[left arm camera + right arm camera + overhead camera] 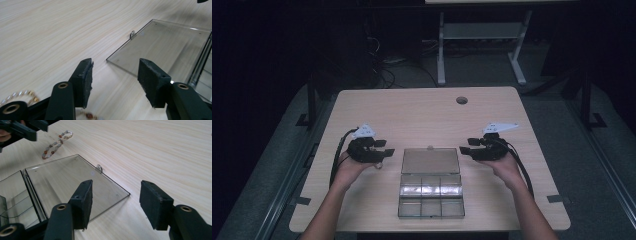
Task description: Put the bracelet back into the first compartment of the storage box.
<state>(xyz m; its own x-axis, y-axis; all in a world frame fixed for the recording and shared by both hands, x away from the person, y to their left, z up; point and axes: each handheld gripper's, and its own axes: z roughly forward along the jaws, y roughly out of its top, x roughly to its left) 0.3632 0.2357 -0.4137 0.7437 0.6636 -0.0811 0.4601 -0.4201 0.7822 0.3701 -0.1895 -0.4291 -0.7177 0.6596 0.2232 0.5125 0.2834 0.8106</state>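
Box: clear compartment box (430, 195) is sitting at the table's (422, 112) near edge, lid (430, 160) lying open and flat, long axis running away from me.
Left gripper (388, 151): I'm holding it left of the lid, jaws apart, empty.
Right gripper (465, 150): I'm hovering right of the lid, jaws apart, empty.
Bracelet (55, 144): lying beside the lid's left edge.
Tip: I'm judging a low, centred pinch works best.
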